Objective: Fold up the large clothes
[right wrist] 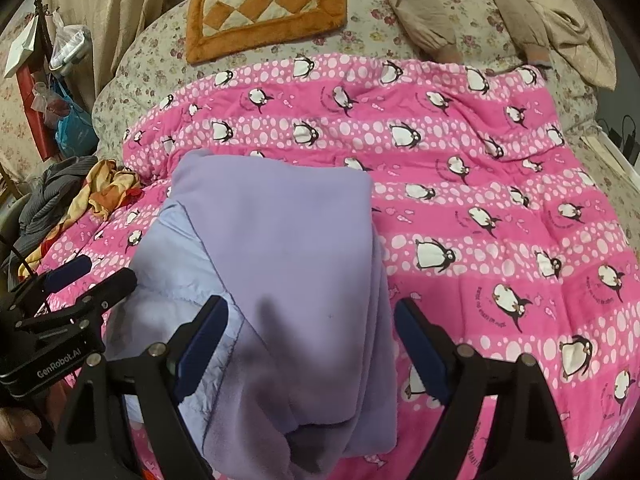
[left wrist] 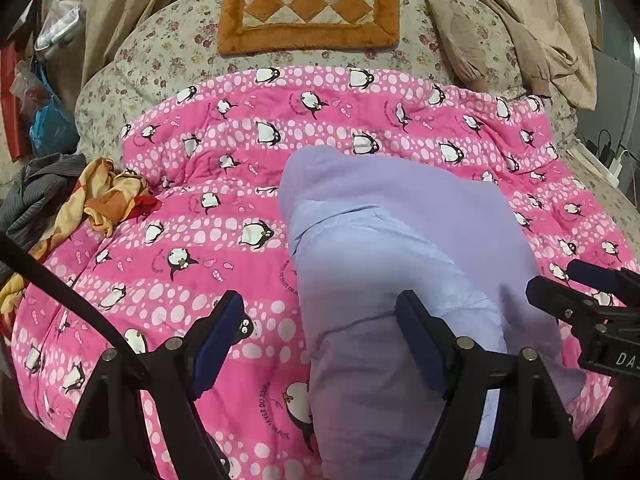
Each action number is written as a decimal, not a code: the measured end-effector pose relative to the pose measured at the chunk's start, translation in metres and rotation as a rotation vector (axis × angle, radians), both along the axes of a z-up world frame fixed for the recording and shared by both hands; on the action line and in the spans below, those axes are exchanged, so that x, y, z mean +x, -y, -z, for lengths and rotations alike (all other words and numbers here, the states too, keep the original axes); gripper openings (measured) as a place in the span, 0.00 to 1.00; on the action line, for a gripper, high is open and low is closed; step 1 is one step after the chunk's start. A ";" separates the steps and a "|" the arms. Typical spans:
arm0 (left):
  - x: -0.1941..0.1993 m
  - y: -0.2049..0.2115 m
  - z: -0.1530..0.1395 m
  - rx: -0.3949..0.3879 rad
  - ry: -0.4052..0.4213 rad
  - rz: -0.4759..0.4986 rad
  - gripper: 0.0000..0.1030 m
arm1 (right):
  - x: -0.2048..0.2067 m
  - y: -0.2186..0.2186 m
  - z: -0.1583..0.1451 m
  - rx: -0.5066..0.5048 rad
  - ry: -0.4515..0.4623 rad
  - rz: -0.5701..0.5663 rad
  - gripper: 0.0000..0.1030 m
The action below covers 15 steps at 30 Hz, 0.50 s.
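The lilac garment (left wrist: 400, 248) lay folded into a long bundle on the pink penguin quilt (left wrist: 208, 208), which covered the bed. Its paler lining (right wrist: 176, 256) showed along the folded edge on the side nearer the pile of loose clothes (left wrist: 100, 196). That pile, yellow-orange cloth with a grey striped item beside it, sat just off the quilt's edge, well apart from the garment.

The left claw (left wrist: 320, 336) stood open, jaws wide apart and gripping nothing; one finger was over the quilt beside the garment, the other over the garment's near end. Whether it touched the fabric could not be told. The right claw (right wrist: 310, 340) was likewise open and empty, its jaws straddling the near part of the garment, one finger over the lining side and the other at the garment's opposite edge by the quilt.

Beyond the quilt, away from the garment, a floral bedspread (left wrist: 168, 44) carried an orange checkered cushion (left wrist: 308, 4). Beige clothing (right wrist: 440, 12) lay on the bedspread beside the cushion, reaching the quilt's far edge
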<state>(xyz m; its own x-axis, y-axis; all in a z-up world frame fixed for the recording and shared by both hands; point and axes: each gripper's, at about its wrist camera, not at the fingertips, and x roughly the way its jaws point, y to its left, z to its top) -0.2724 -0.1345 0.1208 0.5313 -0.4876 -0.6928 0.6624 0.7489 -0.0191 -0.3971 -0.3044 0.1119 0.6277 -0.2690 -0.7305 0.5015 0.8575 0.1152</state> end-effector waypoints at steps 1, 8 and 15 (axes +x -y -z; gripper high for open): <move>0.000 0.000 0.000 0.000 -0.001 -0.001 0.50 | 0.001 0.001 0.000 0.002 -0.001 -0.002 0.85; 0.002 -0.002 0.003 0.002 -0.002 -0.001 0.50 | 0.002 0.000 0.001 0.001 0.000 -0.007 0.85; 0.002 -0.003 0.004 -0.001 -0.005 -0.002 0.50 | 0.004 -0.002 0.003 0.006 -0.006 -0.012 0.85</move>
